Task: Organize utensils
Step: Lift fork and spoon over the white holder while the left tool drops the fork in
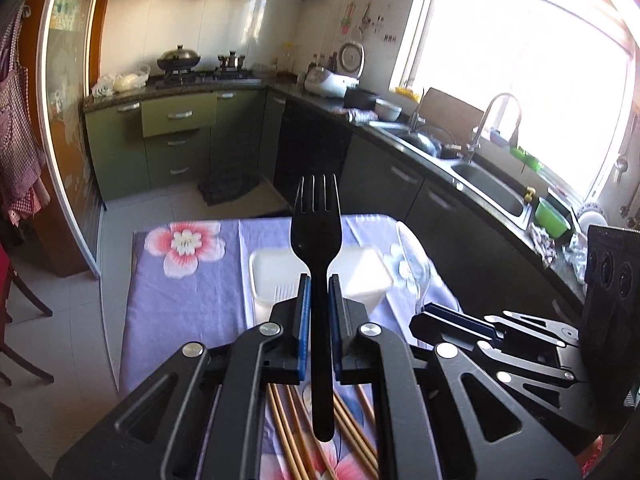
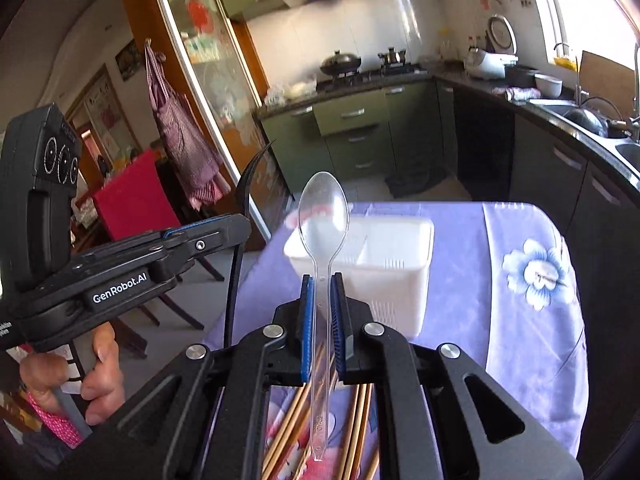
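Observation:
My left gripper (image 1: pixel 319 280) is shut on a black plastic fork (image 1: pixel 316 220), tines pointing away, held above the table. My right gripper (image 2: pixel 322 280) is shut on a clear plastic spoon (image 2: pixel 324 216), bowl pointing away. A white two-compartment utensil holder (image 2: pixel 396 264) stands on the floral tablecloth just ahead of both grippers; it also shows in the left wrist view (image 1: pixel 360 276). Several wooden chopsticks (image 1: pixel 288 420) lie on the cloth under the grippers, also seen in the right wrist view (image 2: pixel 356 420). The right gripper (image 1: pixel 436 316) shows beside the left with the spoon (image 1: pixel 412 264).
The table's purple floral cloth (image 1: pixel 188 280) ends at a far edge with tiled floor beyond. Green kitchen cabinets (image 1: pixel 176 140), a stove and a counter with a sink (image 1: pixel 492 188) run along the back and right. A red chair (image 2: pixel 128 196) stands left of the table.

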`<act>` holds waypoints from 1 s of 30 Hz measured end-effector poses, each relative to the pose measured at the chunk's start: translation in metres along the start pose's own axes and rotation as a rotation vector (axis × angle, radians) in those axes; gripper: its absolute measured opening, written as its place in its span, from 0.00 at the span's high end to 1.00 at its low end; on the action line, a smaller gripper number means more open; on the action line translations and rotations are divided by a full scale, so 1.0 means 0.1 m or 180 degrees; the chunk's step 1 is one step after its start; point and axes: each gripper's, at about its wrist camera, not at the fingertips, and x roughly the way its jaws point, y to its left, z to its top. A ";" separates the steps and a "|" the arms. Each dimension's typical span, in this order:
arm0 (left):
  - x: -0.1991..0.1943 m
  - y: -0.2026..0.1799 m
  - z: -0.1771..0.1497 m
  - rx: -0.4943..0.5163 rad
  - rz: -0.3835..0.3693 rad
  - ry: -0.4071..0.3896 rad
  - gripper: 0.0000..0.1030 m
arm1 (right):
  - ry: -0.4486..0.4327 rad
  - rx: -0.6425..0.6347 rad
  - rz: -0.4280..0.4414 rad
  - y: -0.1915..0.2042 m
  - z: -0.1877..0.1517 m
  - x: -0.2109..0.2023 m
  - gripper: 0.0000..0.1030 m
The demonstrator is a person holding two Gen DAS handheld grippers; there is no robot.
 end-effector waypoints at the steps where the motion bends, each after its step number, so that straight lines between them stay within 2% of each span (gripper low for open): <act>1: 0.00 0.00 0.09 -0.0013 0.0009 -0.0134 0.92 | -0.0108 0.0005 -0.0008 0.00 0.10 -0.04 0.91; 4: 0.09 0.01 0.30 -0.0019 0.0052 -0.0484 0.92 | -0.0424 -0.0005 -0.0106 -0.09 0.36 -0.07 0.91; 8: 0.31 0.02 0.45 -0.0032 0.0118 -0.0818 0.92 | -0.0729 0.0018 -0.0339 -0.26 0.61 0.01 0.91; 14: 0.67 -0.04 0.42 0.0204 0.0347 -0.1123 0.92 | -0.1054 -0.0116 -0.0689 -0.36 0.87 0.40 0.91; 16: 0.78 -0.02 0.40 0.0195 0.0364 -0.1083 0.92 | -0.1096 -0.0211 -0.0804 -0.35 0.89 0.53 0.91; 20: 0.92 0.04 0.29 0.0185 0.0372 -0.0929 0.92 | -0.1049 -0.0233 -0.0843 -0.40 0.79 0.68 0.91; 30: 0.99 0.11 -0.02 0.0233 0.0414 -0.0579 0.91 | -0.0856 -0.0260 -0.0891 -0.44 0.31 0.68 0.91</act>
